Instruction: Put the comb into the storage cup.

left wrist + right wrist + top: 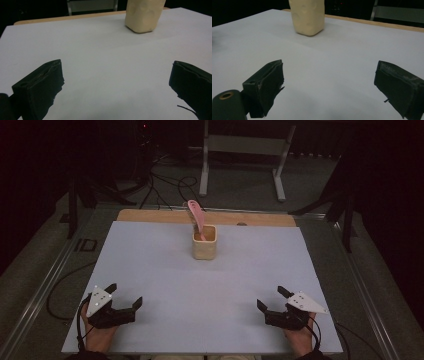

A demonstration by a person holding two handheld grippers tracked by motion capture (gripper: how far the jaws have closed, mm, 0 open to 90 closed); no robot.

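A cream-coloured cup stands upright on the white sheet, toward the far middle of the table. A pink utensil leans out of its top. The cup's body appears at the top of the left gripper view and at the top of the right gripper view. My left gripper rests near the front left corner of the sheet, open and empty. My right gripper rests near the front right corner, open with nothing between its jaws. Both are far from the cup.
A wooden strip edges the far side of the white sheet. Beyond the table stand a white metal frame and dark stands, with cables on the floor. Metal rails run along the table's sides.
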